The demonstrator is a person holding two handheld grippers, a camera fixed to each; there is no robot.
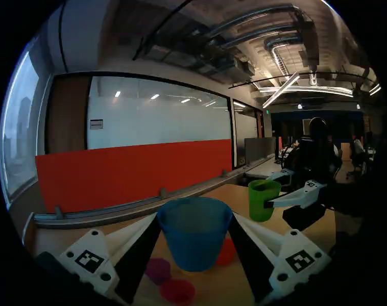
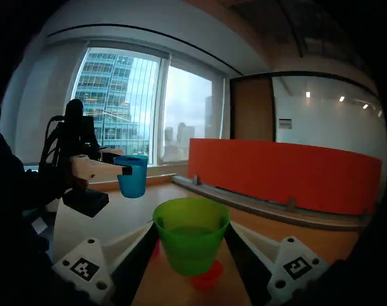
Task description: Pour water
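A blue cup (image 1: 195, 232) stands upright between the fingers of my left gripper (image 1: 195, 239), which is shut on it and holds it above the table. My right gripper (image 2: 191, 245) is shut on a green cup (image 2: 191, 234), also upright and lifted; something that looks like water sits low inside it. In the left gripper view the green cup (image 1: 263, 199) and the right gripper (image 1: 295, 196) show farther off to the right. In the right gripper view the blue cup (image 2: 132, 176) and the left gripper (image 2: 99, 171) show at the left.
Wooden table (image 1: 234, 285) with small pink and red cups (image 1: 177, 289) lying below the blue cup, and a red one (image 2: 208, 278) under the green cup. An orange partition (image 1: 132, 173) runs along the table's far edge. A person (image 1: 316, 148) sits in the background. Windows (image 2: 127, 117) at the far side.
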